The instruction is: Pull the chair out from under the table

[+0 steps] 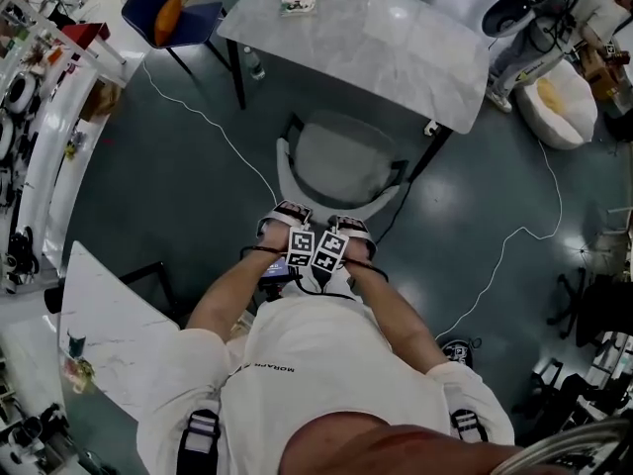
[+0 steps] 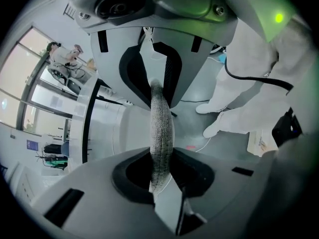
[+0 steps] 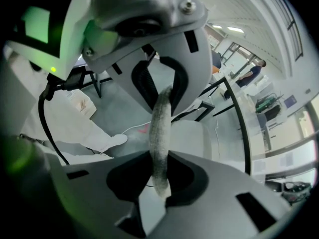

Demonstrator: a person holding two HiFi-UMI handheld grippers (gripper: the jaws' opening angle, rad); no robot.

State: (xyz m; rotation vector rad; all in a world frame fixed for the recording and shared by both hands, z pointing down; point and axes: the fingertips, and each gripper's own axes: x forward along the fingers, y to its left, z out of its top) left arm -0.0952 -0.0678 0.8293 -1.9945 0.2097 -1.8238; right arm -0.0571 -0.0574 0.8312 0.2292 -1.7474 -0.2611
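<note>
A chair with a grey seat [image 1: 341,156] and a white curved backrest [image 1: 381,204] stands just in front of the marble table [image 1: 396,47], its seat partly under the table's near edge. Both grippers reach down side by side onto the backrest's top edge. My left gripper [image 1: 282,218] is shut on that padded grey edge [image 2: 161,148], which runs straight between its jaws. My right gripper [image 1: 350,230] is shut on the same edge [image 3: 159,138] a little further right. The person's arms and white shirt hide the lower part of the backrest.
A blue chair [image 1: 163,13] stands at the far left by the table, with a bottle [image 1: 253,63] on the floor near the table leg. White cables [image 1: 213,127] cross the floor on both sides. A second marble tabletop [image 1: 104,330] lies at my near left. Equipment crowds the right.
</note>
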